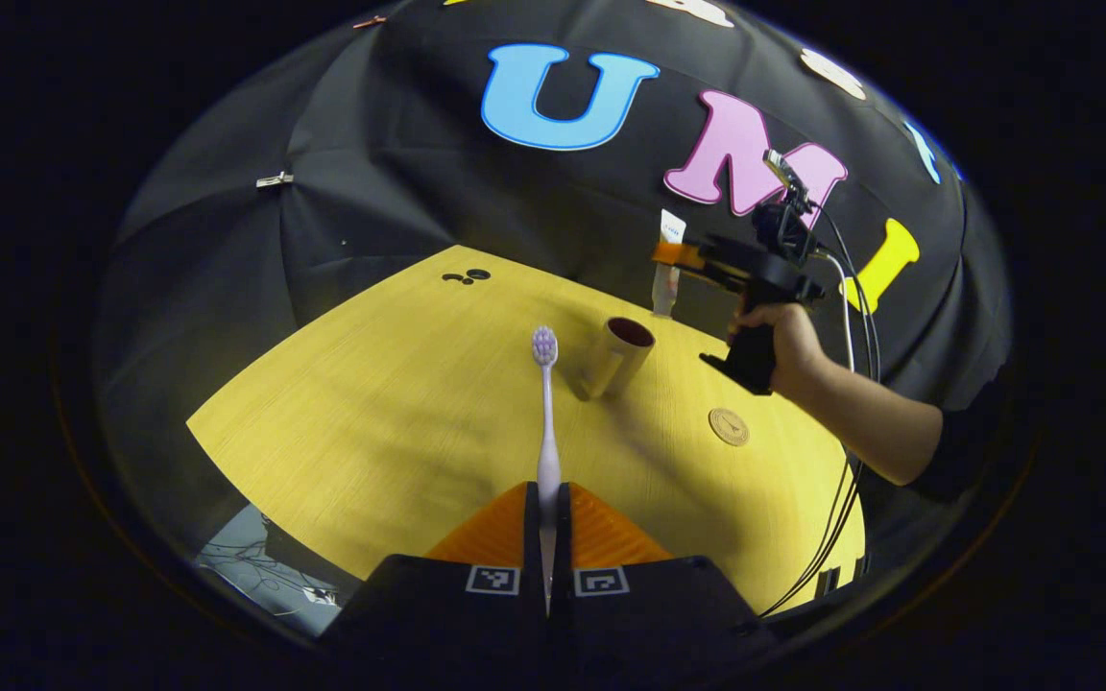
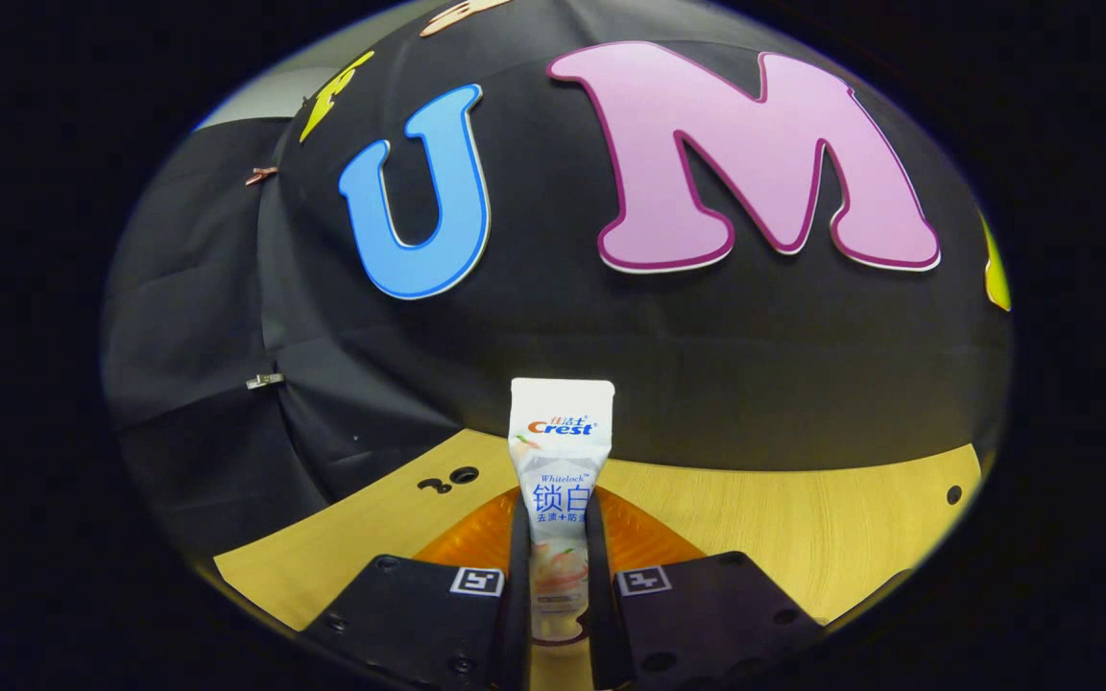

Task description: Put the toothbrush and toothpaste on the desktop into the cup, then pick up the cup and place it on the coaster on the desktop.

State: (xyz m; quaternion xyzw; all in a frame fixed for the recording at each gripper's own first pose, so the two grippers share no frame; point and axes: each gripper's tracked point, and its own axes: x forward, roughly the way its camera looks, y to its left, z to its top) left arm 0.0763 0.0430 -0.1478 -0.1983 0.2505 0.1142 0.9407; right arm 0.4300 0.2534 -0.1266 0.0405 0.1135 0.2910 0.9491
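Now both items are held clear of the yellow wood-grain desktop (image 1: 371, 403). The slim white toothbrush with pale violet bristles (image 1: 545, 422) is pinched at its handle by the left gripper (image 1: 547, 537), head pointing away toward the cup. The white squeezable toothpaste tube (image 2: 560, 480) is clamped near its cap end by the right gripper (image 2: 558, 576), crimped end up; in the left gripper view that right gripper (image 1: 673, 257) is seen hanging just behind the cup, held by a hand (image 1: 783, 341).

The tan cylindrical cup with a dark red interior (image 1: 616, 357) stands on the desktop, well apart from the round brown cork coaster (image 1: 729, 426).

Trouble is judged likely at the rim: the mouth looks narrow, so a lowered tube or brush could catch the edge and tip the cup. With both grippers converging on one opening, a collision is also possible. A tall tube released off-centre could topple the cup.
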